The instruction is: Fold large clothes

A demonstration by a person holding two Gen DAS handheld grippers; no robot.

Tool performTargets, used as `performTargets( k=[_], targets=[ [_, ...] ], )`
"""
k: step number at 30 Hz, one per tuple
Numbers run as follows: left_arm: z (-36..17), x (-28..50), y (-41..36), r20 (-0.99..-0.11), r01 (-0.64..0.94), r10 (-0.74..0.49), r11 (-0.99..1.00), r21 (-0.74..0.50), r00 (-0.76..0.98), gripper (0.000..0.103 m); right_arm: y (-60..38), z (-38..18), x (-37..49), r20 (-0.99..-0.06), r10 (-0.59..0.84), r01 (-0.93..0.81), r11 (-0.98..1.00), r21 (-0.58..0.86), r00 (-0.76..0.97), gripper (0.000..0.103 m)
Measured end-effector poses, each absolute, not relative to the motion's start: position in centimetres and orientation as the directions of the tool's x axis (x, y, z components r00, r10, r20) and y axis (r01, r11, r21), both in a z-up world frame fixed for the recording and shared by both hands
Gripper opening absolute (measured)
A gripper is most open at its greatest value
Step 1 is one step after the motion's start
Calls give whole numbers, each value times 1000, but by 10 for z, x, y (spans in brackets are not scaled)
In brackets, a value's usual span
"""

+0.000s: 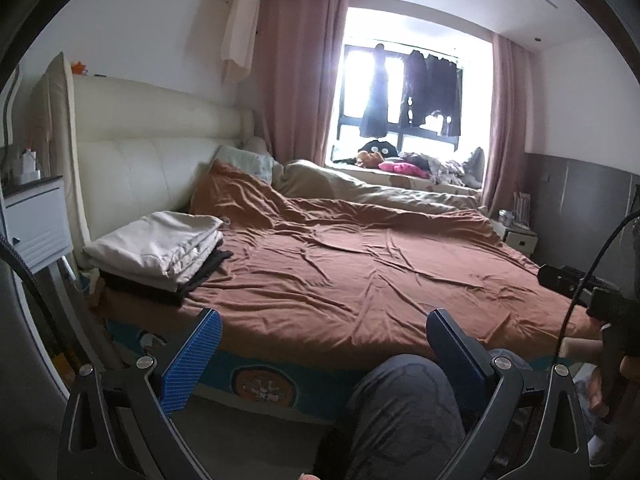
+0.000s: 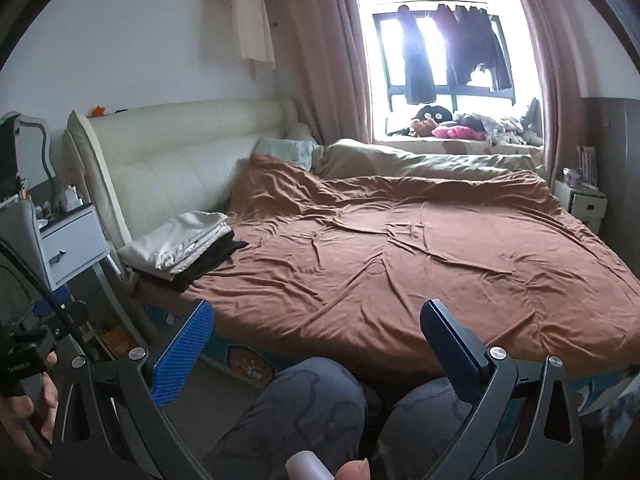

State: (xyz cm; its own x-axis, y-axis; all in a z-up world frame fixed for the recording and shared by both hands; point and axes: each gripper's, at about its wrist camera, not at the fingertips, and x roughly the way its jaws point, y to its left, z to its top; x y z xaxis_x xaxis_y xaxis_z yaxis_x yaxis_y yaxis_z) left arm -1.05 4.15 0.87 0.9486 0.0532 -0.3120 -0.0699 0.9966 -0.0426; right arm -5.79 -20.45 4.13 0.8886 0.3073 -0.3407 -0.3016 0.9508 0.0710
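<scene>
I am sitting at the foot side of the bed [image 1: 360,272], and I am holding both grippers low, above my knees [image 2: 312,400], pointing over the brown sheet [image 2: 420,260]. My left gripper [image 1: 324,344] is released: its fingers [image 1: 192,356] are standing wide apart and nothing is between them. My right gripper [image 2: 316,340] is released in the same way, the blue fingers [image 2: 182,354] spread with only my legs and the bed edge showing in the gap.

The clothes of the task are lying on the bed as a folded stack [image 1: 160,252], at the corner of the bed near the headboard [image 1: 152,152] and just beside the nightstand [image 1: 36,224]. A pale folded piece is on top and a dark piece is under it, touching it. I am judging that the stack is put in that corner so that the middle of the bed stays free as a flat place for spreading and folding.

No loose garment is lying on the middle of the bed. More clothes are lying in a heap on the windowsill [image 2: 472,130] behind the bed, and dark garments [image 2: 452,44] are hanging in the window, well apart from my grippers. I am thinking I am between pieces: either the folding is finished, or the next large garment must be brought to the bed first. I cannot tell which.
</scene>
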Motion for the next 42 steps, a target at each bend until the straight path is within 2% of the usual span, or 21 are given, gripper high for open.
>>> performTargets(
  k=[26, 42],
  targets=[
    [17, -34, 16, -286, -66, 61, 998, -8, 956, 103, -212, 25, -78, -306, 293, -270, 956, 116, 906, 103],
    [18, -37, 14, -279, -81, 75, 997, -13, 957, 103, -207, 21, -86, -287, 293, -281, 956, 85, 912, 103]
  ],
)
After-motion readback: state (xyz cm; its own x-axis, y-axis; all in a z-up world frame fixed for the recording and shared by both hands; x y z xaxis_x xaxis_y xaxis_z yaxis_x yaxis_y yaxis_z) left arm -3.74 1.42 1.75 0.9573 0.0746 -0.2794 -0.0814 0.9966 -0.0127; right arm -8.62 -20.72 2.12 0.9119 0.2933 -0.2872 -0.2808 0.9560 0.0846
